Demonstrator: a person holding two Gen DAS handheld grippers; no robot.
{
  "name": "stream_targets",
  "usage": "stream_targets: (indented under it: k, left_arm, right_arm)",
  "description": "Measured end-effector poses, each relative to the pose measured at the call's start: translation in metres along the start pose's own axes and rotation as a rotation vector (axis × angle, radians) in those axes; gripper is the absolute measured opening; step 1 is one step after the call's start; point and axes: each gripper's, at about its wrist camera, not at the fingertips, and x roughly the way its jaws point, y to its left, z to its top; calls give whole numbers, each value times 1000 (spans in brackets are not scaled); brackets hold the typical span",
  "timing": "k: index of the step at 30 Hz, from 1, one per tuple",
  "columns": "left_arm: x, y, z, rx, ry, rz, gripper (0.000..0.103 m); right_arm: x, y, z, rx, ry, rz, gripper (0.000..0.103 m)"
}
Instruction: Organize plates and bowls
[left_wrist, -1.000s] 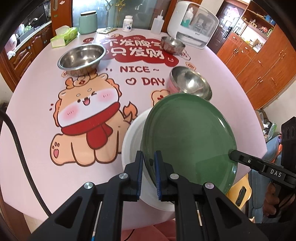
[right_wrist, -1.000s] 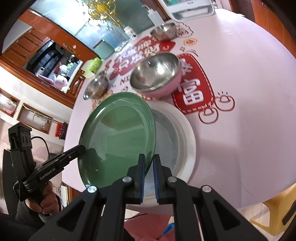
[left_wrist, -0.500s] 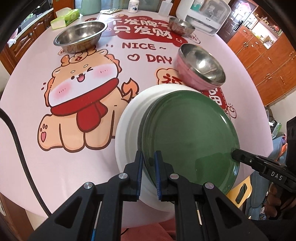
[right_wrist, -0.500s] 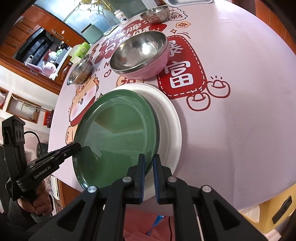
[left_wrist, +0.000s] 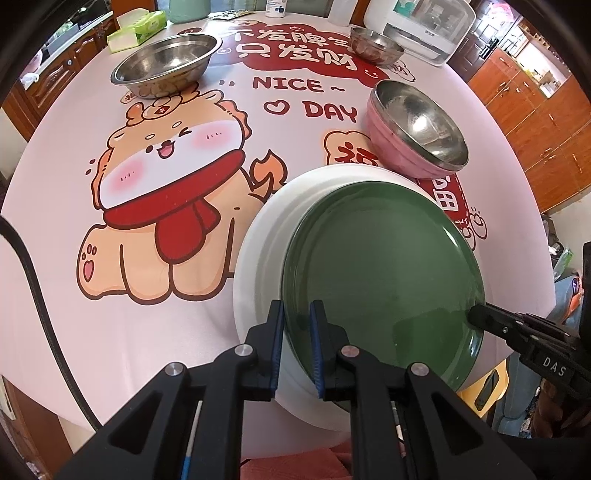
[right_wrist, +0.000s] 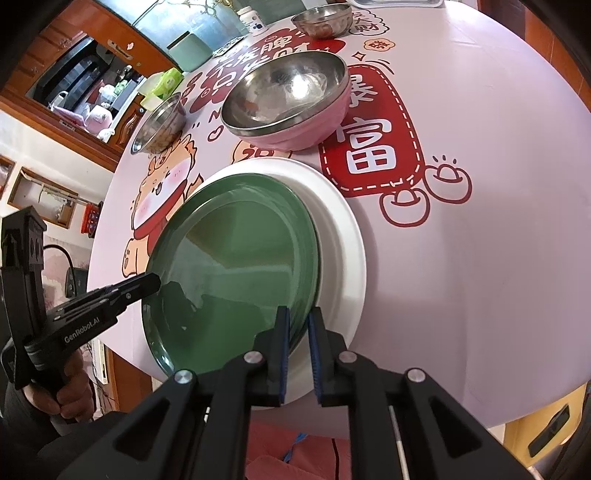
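The round glossy green plate (left_wrist: 380, 266) is gripped at opposite rims by left claw (left_wrist: 297, 345) and right claw (right_wrist: 297, 341), resting on the wide white plate (right_wrist: 341, 236); release is called for next

white plate (left_wrist: 258, 258): right part hidden under green plate (left_wrist: 380, 266) | appliance (left_wrist: 424, 22) beyond green plate: top cut by frame edge | bottle (left_wrist: 275, 7) label: too small to read
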Motion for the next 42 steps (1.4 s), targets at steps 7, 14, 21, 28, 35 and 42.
stream_targets:
  k: [7, 14, 21, 28, 35, 42]
  left_arm:
    - [-3, -2, -1, 5, -9, -16, 12]
    - [-9, -9, -2, 29, -30, -27, 14]
    - [-23, -8, -2, 27, -74, -23, 18]
    - [-48, 2, -5, -9, -130, -29, 24]
    - [-70, 18, -9, -56, -180, 7, 28]
    - [-96, 40, -11, -108, -241, 56, 34]
  right_arm:
    - [0, 3, -1, -26, -4, -36, 13]
    - [-4, 7, -3, -34, -15, -23, 30]
    - [-16, 13, -4, -49, -64, -26, 41]
    - [-31, 22, -4, -75, -130, -28, 44]
    - [-43, 34, -6, -103, -196, -13, 45]
    - [-47, 50, -6, -115, -246, -4, 45]
